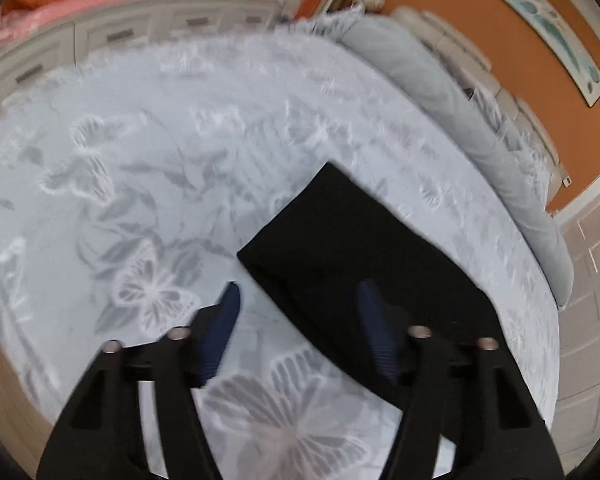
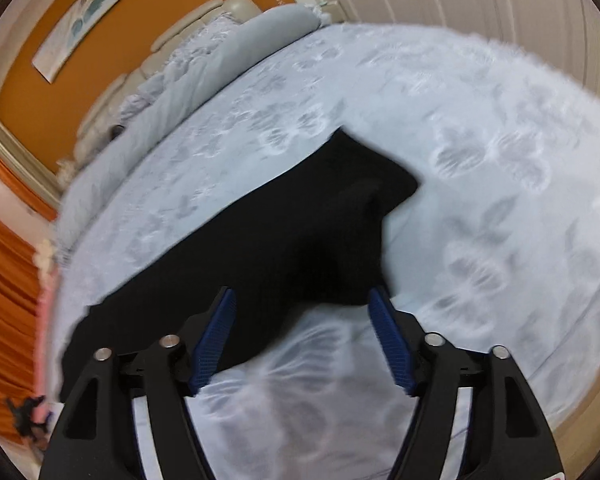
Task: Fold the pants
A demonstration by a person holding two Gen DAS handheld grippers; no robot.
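On the bed, over the pale bedspread (image 1: 148, 184) with its butterfly pattern, the black pants (image 1: 340, 256) lay as a long dark band, well away from the headboard side where the grey pillow (image 1: 452, 92) rested along the edge. The left gripper (image 1: 300, 300) hung just above one squared end of the band, its jaws standing apart with one blue pad (image 1: 224, 328) over bare bedspread and the other over the cloth; nothing was clamped between them. The right gripper (image 2: 302, 304) was released too, its jaws wide, above the near border of the pants (image 2: 260, 232), where the cloth looked bunched and one corner stuck up toward the far side of the bed. In my judgement the fold was partly made and the step in hand was a new grasp. To do it well, each gripper should come down on one corner of the same end, take all layers together, and the bunched part should be smoothed first. Otherwise the next fold would probably come out crooked. Both pictures were blurred, so the exact edges were hard to tell.
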